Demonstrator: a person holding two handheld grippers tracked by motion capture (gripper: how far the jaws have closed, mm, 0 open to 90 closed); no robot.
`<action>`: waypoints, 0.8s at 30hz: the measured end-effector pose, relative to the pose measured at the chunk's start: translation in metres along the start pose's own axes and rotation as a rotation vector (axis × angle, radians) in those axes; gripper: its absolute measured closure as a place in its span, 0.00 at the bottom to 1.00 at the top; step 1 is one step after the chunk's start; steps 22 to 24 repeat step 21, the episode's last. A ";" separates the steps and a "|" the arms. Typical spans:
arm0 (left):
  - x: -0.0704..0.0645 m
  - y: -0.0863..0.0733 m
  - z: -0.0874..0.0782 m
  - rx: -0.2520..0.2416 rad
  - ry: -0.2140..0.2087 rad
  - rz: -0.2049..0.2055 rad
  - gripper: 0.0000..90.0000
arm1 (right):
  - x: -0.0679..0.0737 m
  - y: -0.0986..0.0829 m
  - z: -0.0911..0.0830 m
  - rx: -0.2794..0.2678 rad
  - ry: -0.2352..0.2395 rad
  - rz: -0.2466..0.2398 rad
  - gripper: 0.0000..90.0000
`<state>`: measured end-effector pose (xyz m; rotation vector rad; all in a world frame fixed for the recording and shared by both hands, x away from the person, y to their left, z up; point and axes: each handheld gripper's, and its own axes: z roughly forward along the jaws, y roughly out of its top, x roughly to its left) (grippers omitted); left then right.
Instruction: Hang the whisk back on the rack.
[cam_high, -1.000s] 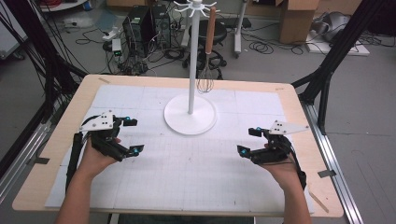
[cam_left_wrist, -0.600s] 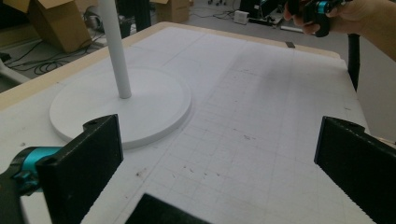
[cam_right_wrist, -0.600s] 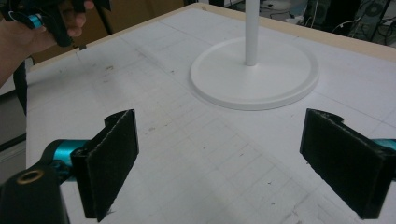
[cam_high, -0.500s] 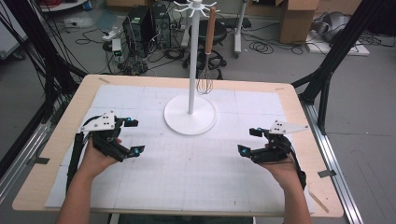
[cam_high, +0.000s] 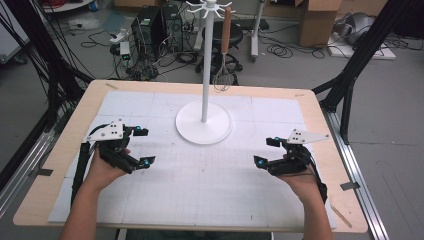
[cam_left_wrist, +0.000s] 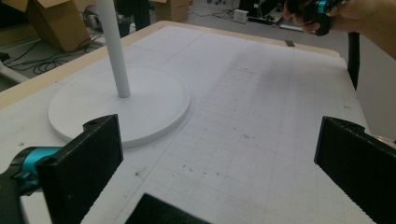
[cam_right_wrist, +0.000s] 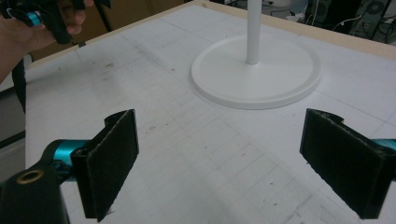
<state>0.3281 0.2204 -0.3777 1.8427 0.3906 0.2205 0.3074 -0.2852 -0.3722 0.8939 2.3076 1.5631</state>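
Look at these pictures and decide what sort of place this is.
Probably a robotics lab or workshop: a table with a gridded mat, computer towers amid loose cables on the floor, and cardboard boxes behind.

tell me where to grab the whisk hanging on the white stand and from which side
Probably the whisk's wooden handle, not the wire head. It hangs upright from a hook on the right of the stand, beyond the pole. So come in level from the right with the right gripper, jaws either side of the handle.

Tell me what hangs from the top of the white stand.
A whisk with a wooden handle hangs from a hook of the white stand. The other hooks look bare; the crown's far side is hard to make out.
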 end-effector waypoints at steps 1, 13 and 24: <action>0.000 0.000 0.000 0.000 -0.001 0.000 0.02 | 0.000 0.000 0.000 0.000 -0.001 0.002 0.12; 0.000 -0.001 0.001 0.008 0.002 -0.002 0.02 | -0.001 -0.001 0.002 0.002 0.004 0.001 0.12; 0.000 0.000 0.001 0.004 0.005 -0.004 0.02 | 0.001 0.000 0.004 0.009 0.010 0.000 0.12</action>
